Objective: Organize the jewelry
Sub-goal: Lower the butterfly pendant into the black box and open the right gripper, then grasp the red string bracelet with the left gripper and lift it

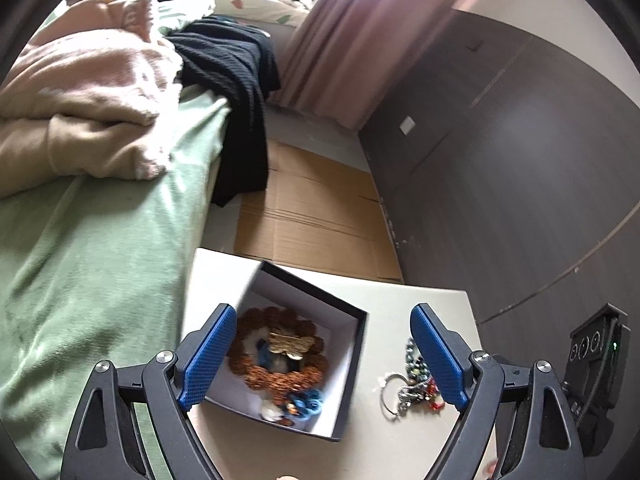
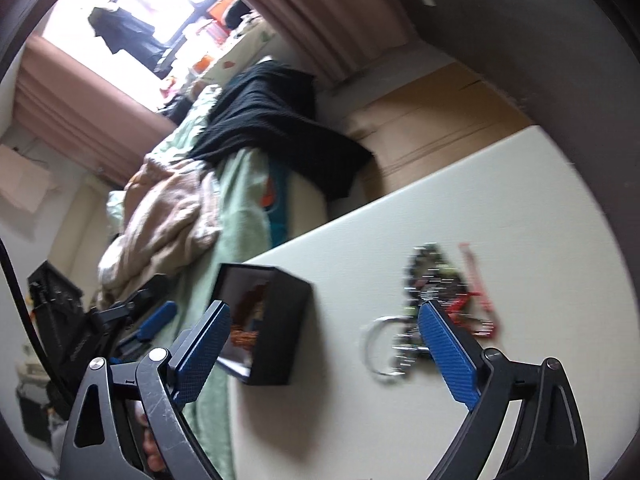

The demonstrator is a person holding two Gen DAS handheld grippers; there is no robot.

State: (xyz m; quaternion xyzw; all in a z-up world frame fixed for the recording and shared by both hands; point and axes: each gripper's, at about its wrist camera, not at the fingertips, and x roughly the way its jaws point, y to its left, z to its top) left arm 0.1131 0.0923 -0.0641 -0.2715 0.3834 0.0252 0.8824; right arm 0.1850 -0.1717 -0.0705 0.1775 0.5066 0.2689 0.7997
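The left gripper (image 1: 320, 356) stood wide open and held nothing. The black box (image 1: 298, 350) sat on the white table (image 1: 400, 292) between its fingers, nearer the left pad, which overlapped the box's near-left wall in the view. Inside lay a brown bead bracelet (image 1: 276, 352) and blue pieces. A loose pile of jewelry (image 1: 412, 388) lay on the table right of the box, just inside the right pad. The right gripper (image 2: 324, 354) also gaped wide, empty, with the box (image 2: 276, 324) by its left pad and the blurred pile (image 2: 436, 300) behind its right pad.
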